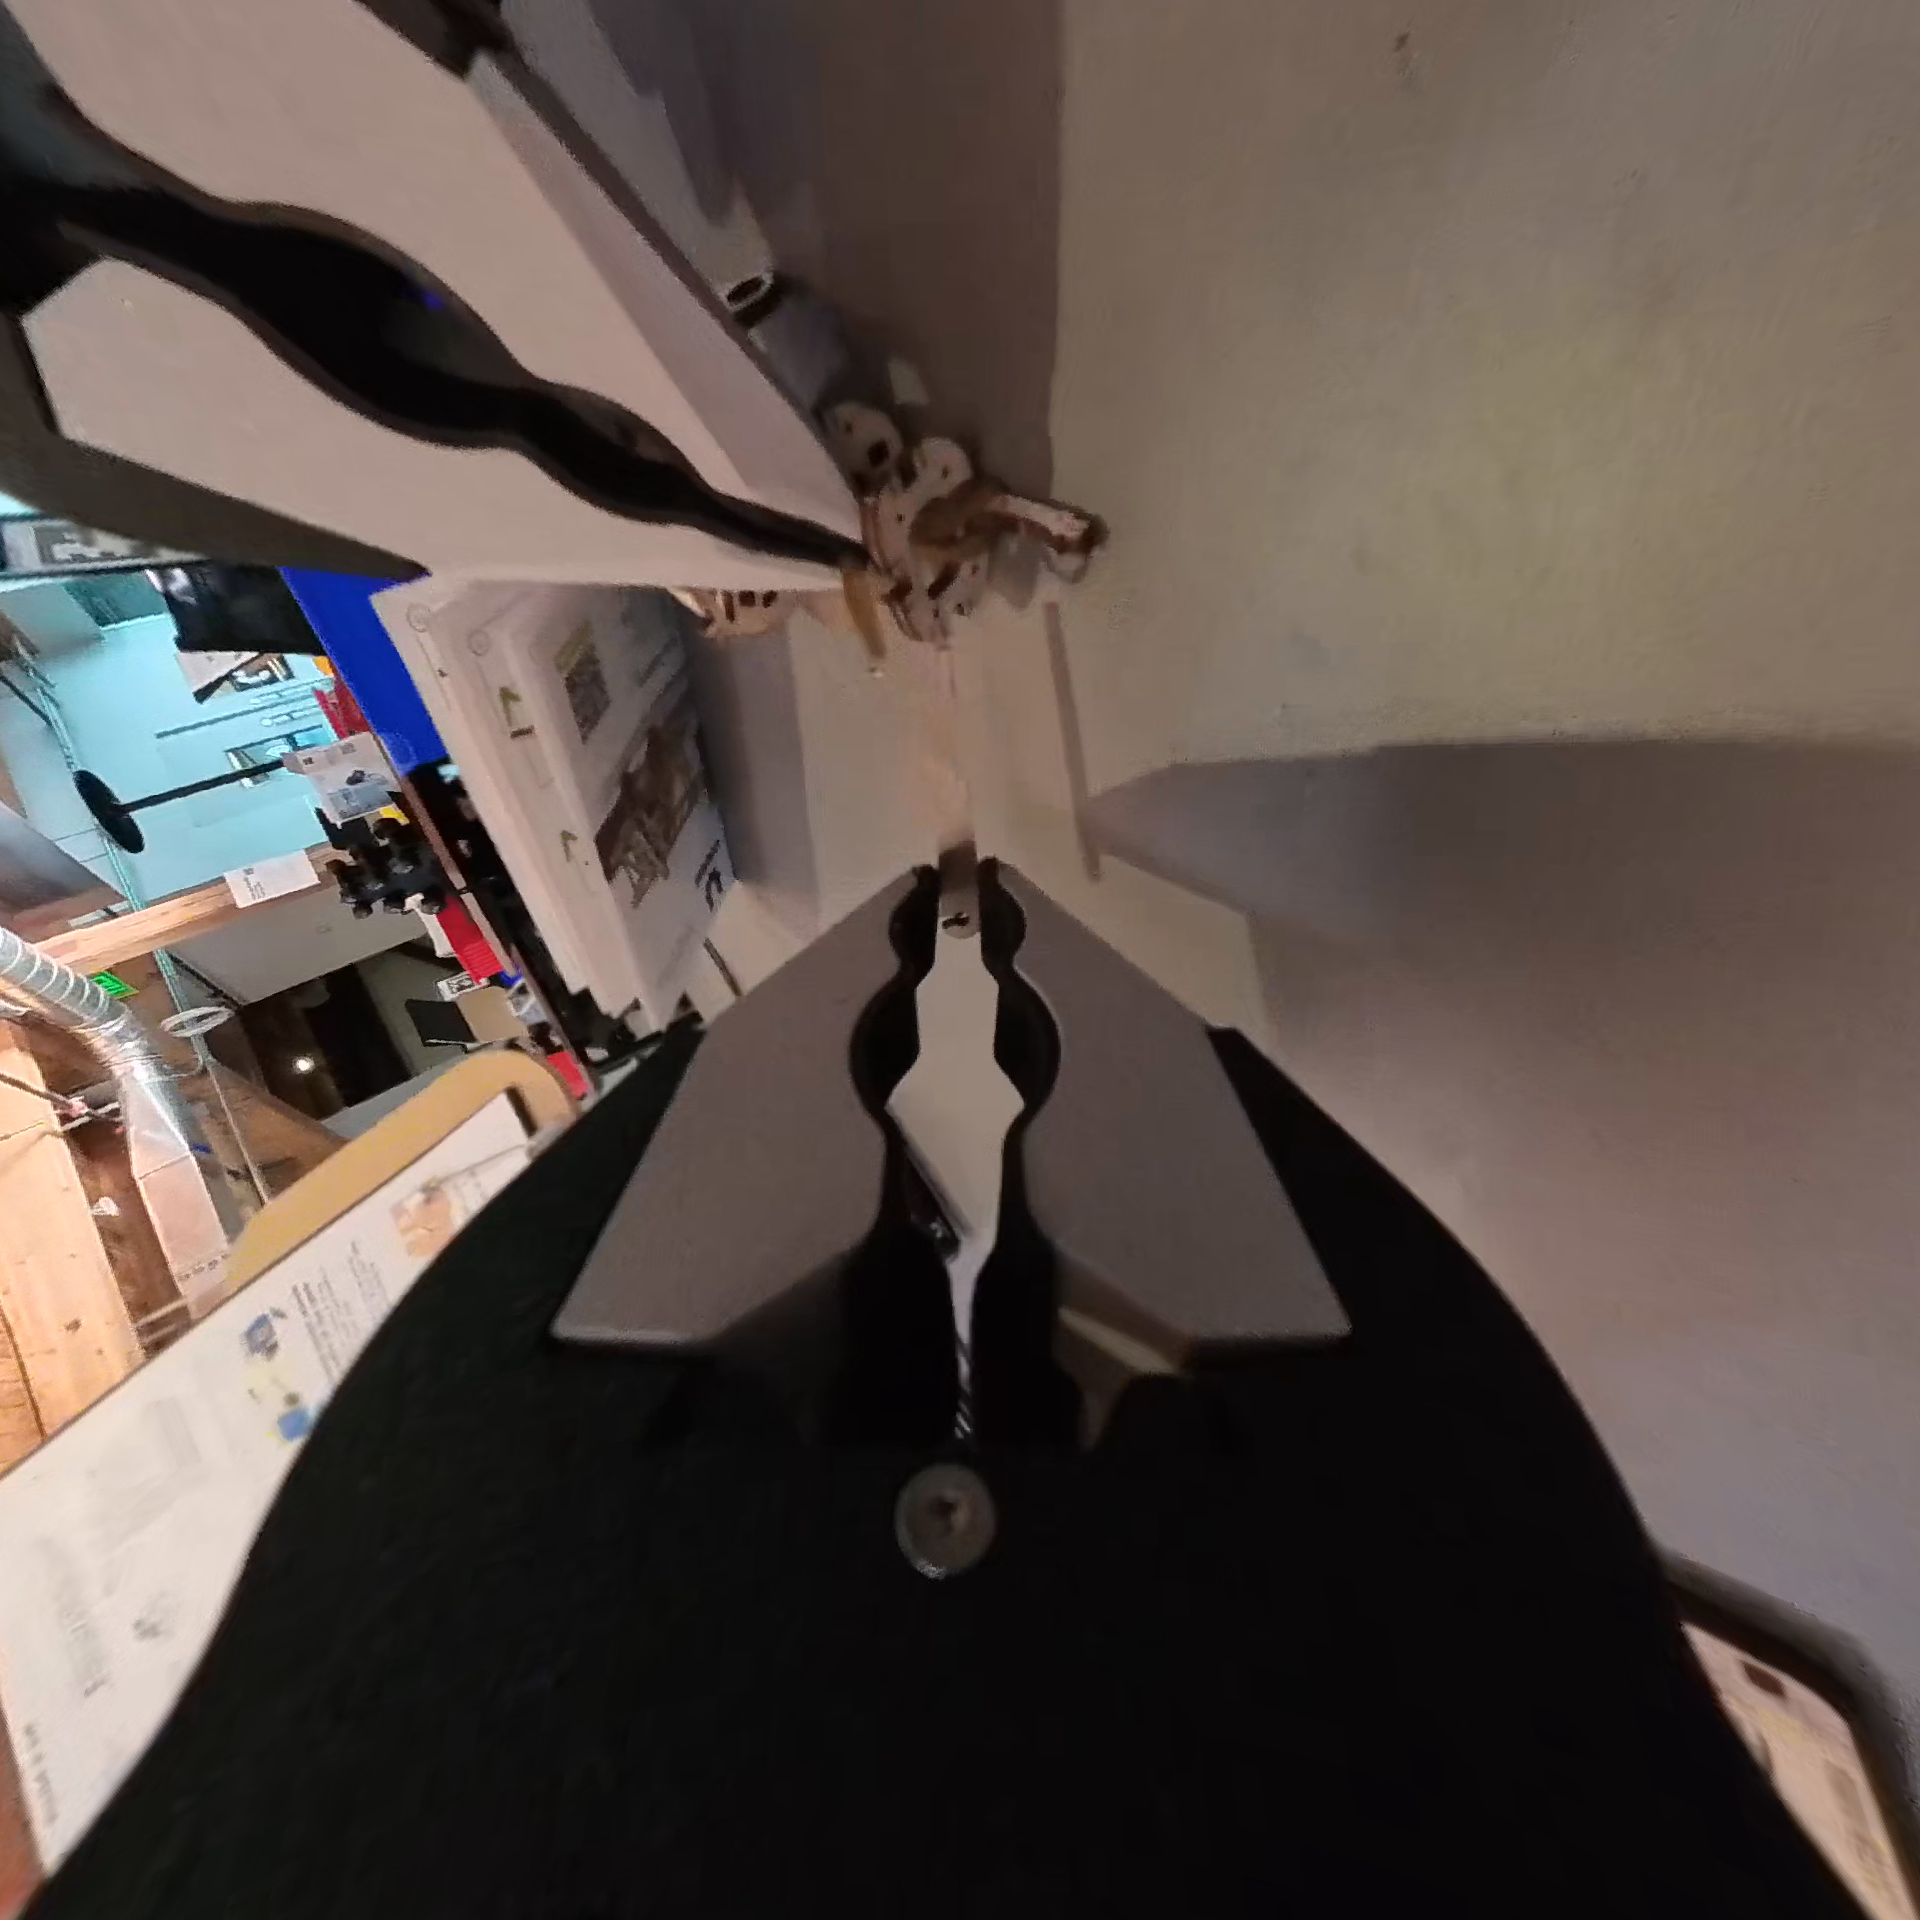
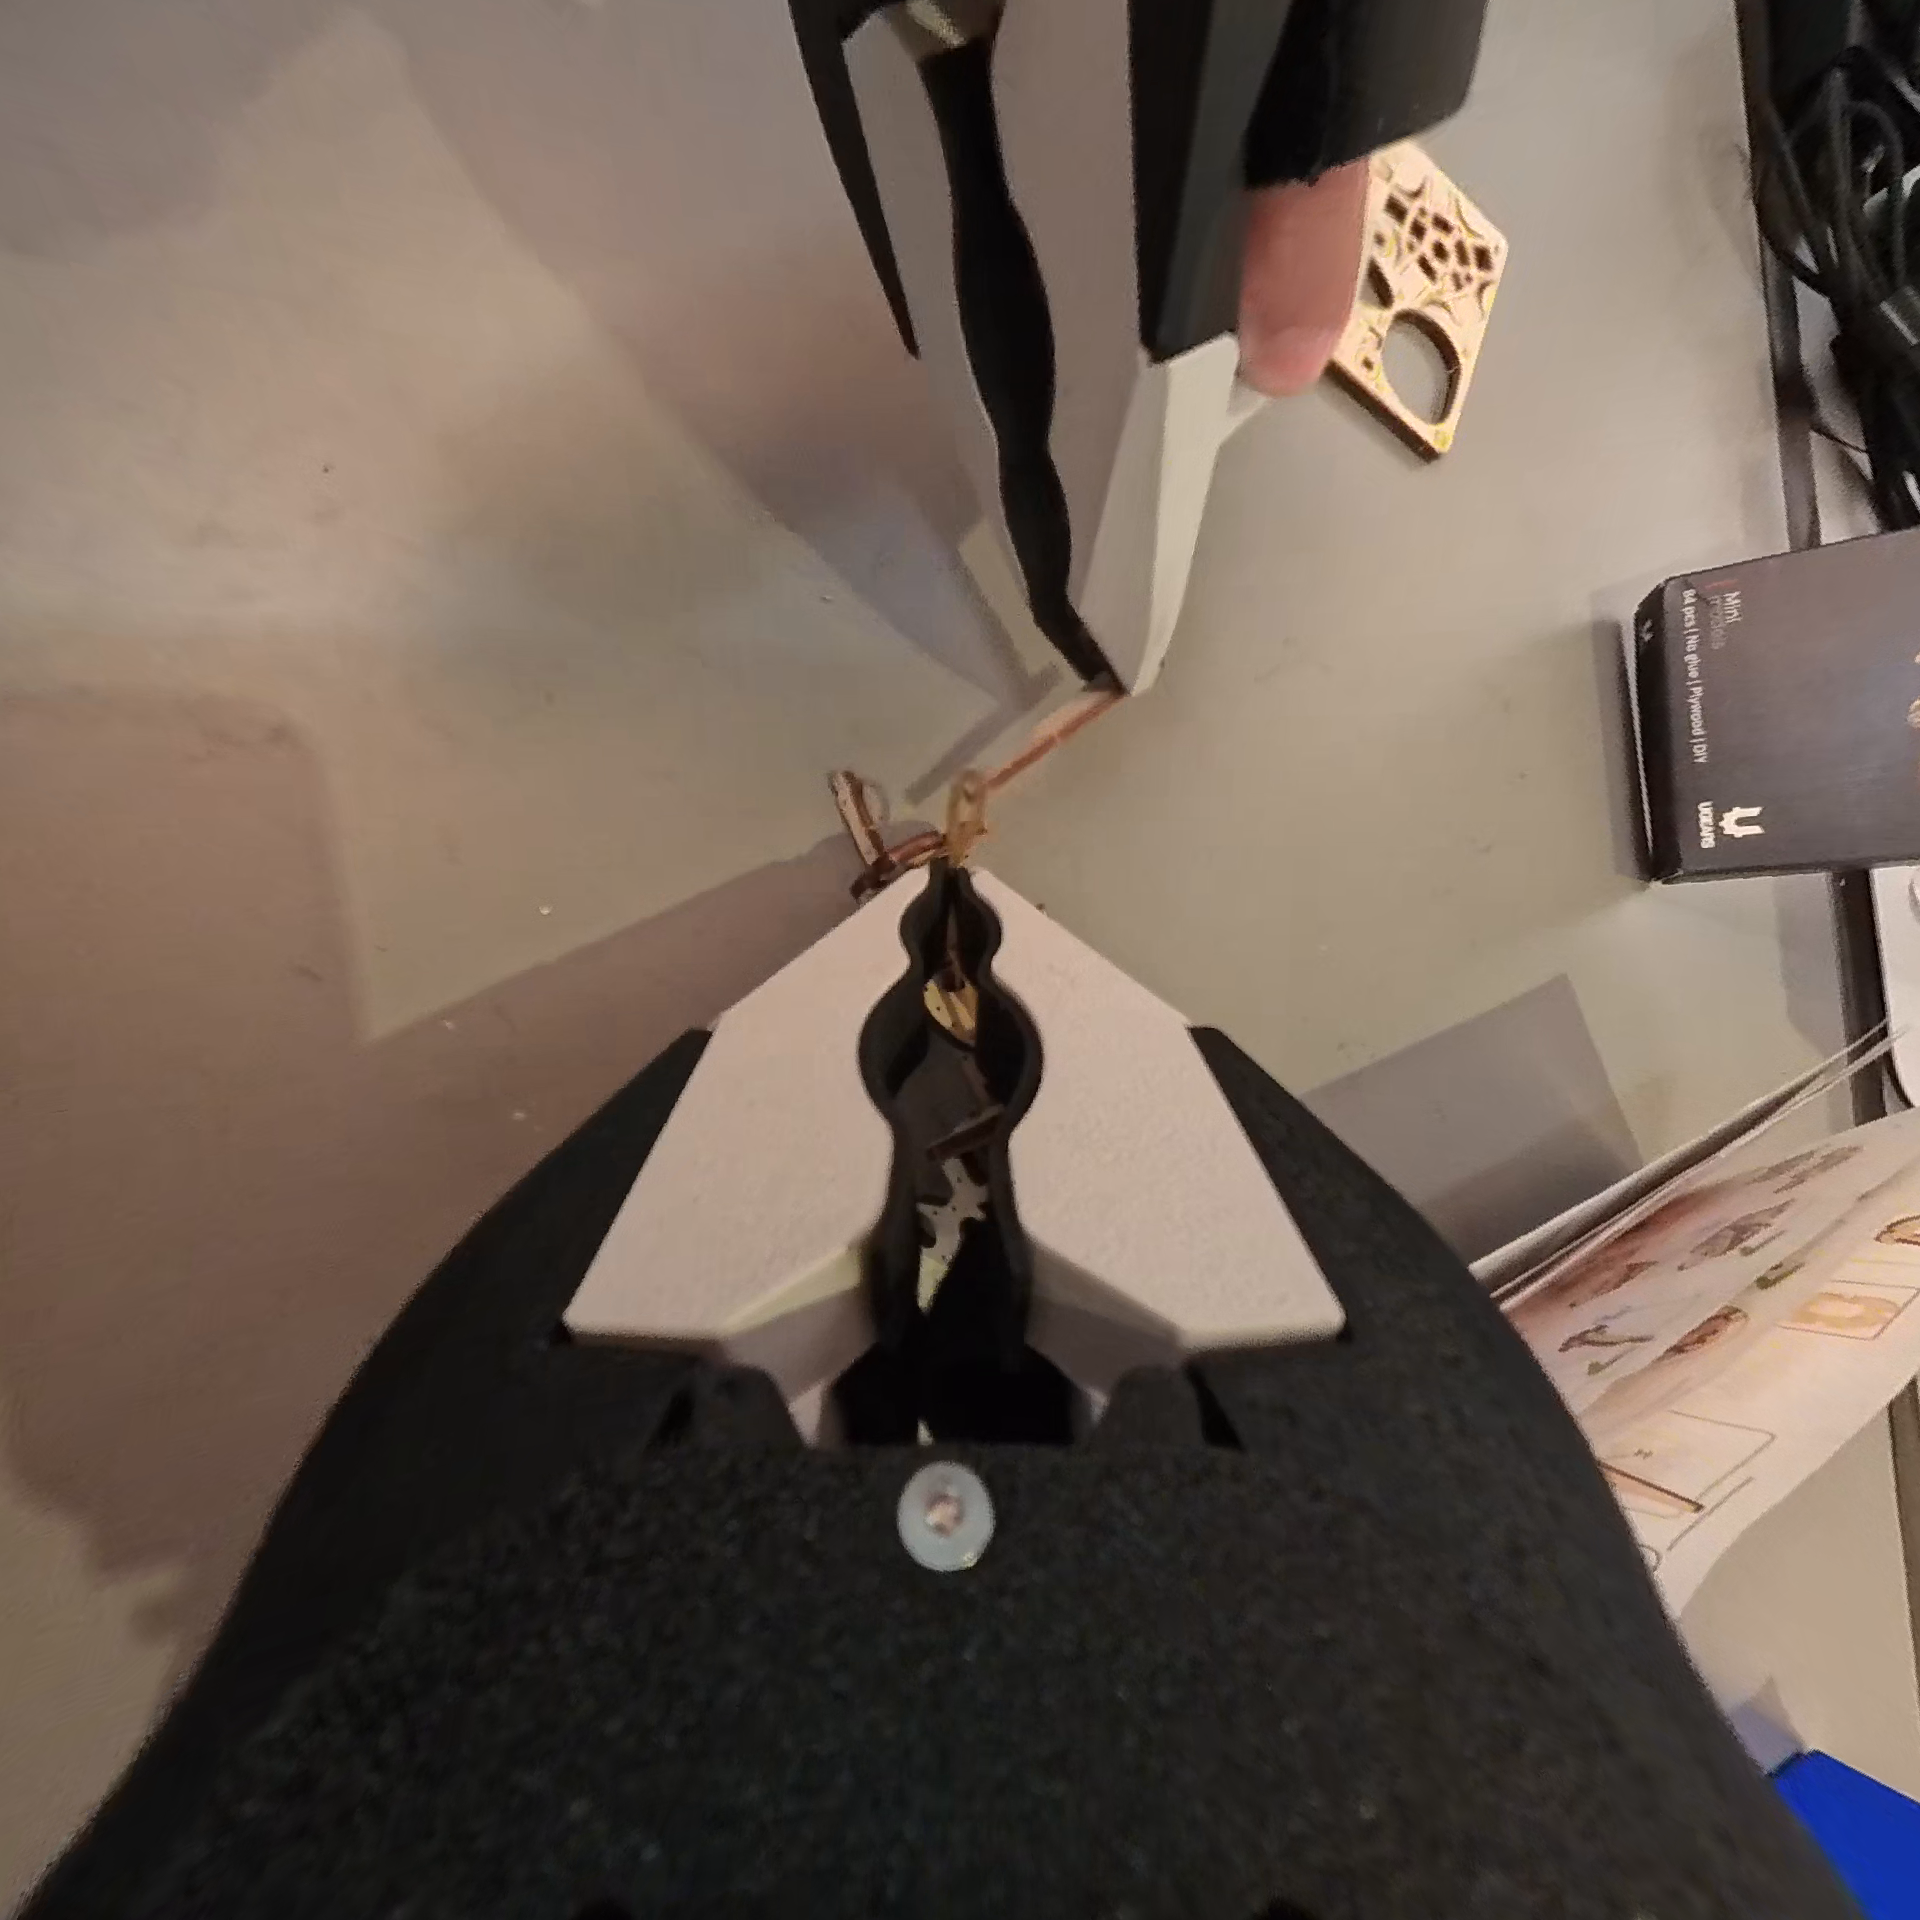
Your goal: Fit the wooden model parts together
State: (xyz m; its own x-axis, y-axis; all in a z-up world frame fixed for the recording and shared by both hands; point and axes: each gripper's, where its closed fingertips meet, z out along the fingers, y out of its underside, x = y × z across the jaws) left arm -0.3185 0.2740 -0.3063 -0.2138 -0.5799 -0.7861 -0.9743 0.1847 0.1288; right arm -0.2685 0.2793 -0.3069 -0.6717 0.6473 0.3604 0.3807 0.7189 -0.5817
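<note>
My left gripper (image 1: 961,878) is shut on a thin flat wooden strip (image 1: 951,748) that runs forward from its tips. My right gripper (image 2: 956,878) is shut on a small wooden model assembly (image 2: 951,1013), whose parts show between and just past its fingers. In the right wrist view the left gripper (image 2: 1107,681) comes in from above, and its strip (image 2: 1049,727) slants down to the assembly's looped part (image 2: 966,810). In the left wrist view the right gripper (image 1: 857,545) enters from the upper left with the assembly (image 1: 935,530) at its tips. The strip's far end meets it there.
On the grey table (image 2: 416,520) a laser-cut wooden sheet (image 2: 1423,260) lies at the far right, beside a person's thumb (image 2: 1288,291). A black box (image 2: 1766,717) and an instruction leaflet (image 2: 1714,1299) lie right. Cables (image 2: 1870,208) run along the right edge. There is about 6 cm between the tips of the two grippers.
</note>
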